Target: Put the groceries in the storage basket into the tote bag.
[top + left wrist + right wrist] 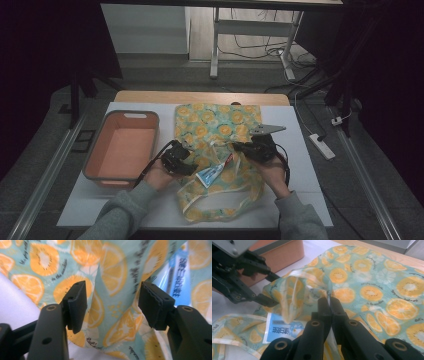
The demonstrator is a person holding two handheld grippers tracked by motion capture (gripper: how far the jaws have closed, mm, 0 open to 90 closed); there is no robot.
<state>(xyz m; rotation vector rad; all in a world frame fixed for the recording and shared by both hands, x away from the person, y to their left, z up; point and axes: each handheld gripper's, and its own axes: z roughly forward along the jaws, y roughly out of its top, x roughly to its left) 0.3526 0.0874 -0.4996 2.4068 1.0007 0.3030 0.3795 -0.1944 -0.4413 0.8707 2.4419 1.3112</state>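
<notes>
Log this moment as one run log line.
right gripper shut on bag rim | left gripper open around tote bag fabric | toothpaste tube at mouth

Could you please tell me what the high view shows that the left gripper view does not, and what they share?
High view alone: the orange basket left of the fruit-print bag, the person's grey sleeves, and the right tongs at the bag's mouth. Left gripper view alone: the left tongs standing open, a fold of fabric between their pads, untouched. Both share the bag and the blue packet.
</notes>
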